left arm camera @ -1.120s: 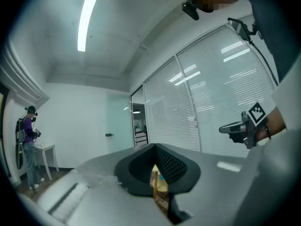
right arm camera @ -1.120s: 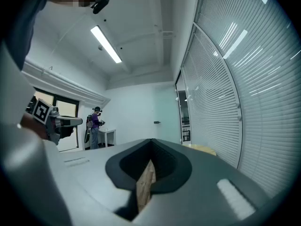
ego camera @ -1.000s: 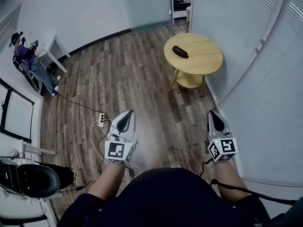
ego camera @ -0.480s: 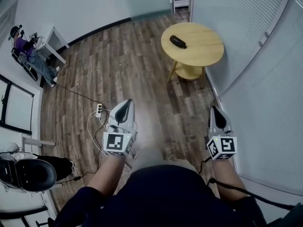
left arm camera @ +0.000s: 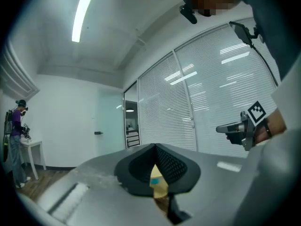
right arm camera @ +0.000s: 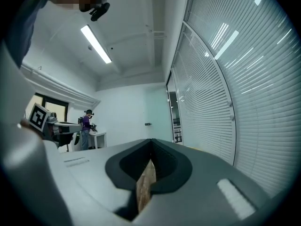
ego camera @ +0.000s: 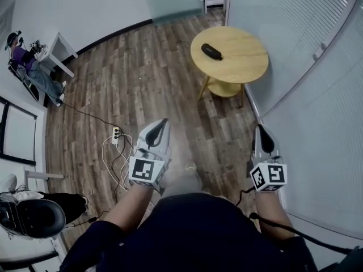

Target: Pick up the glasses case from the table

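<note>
Left tongs: clenched, nothing in them. Right tongs: clenched too, empty. Both are held level out in front of the person's waist, well apart from each other, pointing toward the far end of the room.

Glasses case: dark, oblong, lying flat on the round yellow bench, toward its left side in the head view. It is well apart from both tongs.

The round bench stands close to the blind-covered glass wall, with wood-plank floor between it and the person. The right tongs sit near that wall.

White power strip with loose cables lies on the floor, just left of the left tongs in the head view. Second person in a purple top at far left, beside a small white bench. Black office chair at lower left.
</note>
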Tool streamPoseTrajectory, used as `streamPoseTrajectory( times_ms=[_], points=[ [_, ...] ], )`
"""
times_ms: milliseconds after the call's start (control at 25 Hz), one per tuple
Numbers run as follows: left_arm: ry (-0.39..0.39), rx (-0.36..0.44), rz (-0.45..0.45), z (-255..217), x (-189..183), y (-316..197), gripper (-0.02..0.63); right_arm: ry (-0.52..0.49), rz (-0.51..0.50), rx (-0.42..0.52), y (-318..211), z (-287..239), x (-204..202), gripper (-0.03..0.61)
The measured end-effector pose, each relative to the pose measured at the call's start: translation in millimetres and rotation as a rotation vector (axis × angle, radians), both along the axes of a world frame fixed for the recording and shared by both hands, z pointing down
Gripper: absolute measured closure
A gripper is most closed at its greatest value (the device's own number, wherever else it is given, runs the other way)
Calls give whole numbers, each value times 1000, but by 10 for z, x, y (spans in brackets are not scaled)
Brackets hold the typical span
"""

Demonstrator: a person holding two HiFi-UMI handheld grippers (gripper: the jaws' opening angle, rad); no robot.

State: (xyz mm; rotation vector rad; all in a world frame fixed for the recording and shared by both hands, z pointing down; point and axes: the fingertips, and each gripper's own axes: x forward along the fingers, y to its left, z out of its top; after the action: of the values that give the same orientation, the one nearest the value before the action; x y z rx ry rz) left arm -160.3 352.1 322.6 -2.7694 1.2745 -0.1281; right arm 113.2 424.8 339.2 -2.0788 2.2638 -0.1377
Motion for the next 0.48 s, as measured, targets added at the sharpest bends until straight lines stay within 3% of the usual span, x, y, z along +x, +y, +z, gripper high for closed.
streamPoseTrajectory(
  times_ms=[480],
  points=[
    [41,-19,29,-211,-147,-1503,611,28,126,-8,-1104,-153,131,571]
  ],
)
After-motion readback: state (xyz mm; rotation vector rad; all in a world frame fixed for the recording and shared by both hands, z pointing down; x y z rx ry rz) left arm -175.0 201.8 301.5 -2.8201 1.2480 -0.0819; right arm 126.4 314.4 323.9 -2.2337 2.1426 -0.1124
